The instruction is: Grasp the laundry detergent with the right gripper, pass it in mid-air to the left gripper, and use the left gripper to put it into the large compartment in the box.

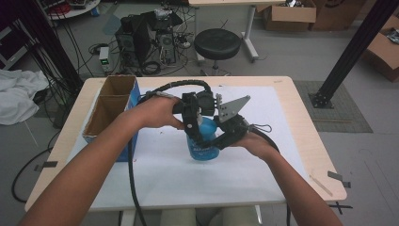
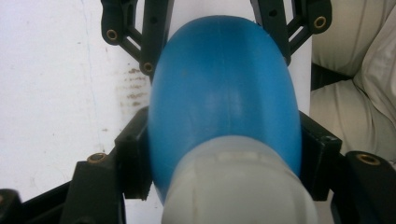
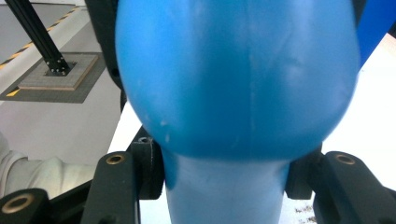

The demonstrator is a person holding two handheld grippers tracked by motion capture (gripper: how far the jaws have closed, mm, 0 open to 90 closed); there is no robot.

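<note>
White sheet (image 1: 155, 179) on wooden table (image 1: 310, 141) | left gripper (image 2: 224, 154) jaws clamp blue bottle (image 1: 203, 141) body, near its white cap (image 2: 238, 186) | right gripper (image 3: 224, 172) jaws pinch bottle's narrower part below its bulge | bottle upright at table centre, long axis vertical | label print unreadable | cardboard box (image 1: 110, 106) to the left

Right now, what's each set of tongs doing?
Left tongs: shut on the blue bottle, near its white cap.
Right tongs: shut on the same bottle.

Wooden table (image 1: 308, 146), white sheet (image 1: 263, 141), cardboard box (image 1: 106, 113)
</note>
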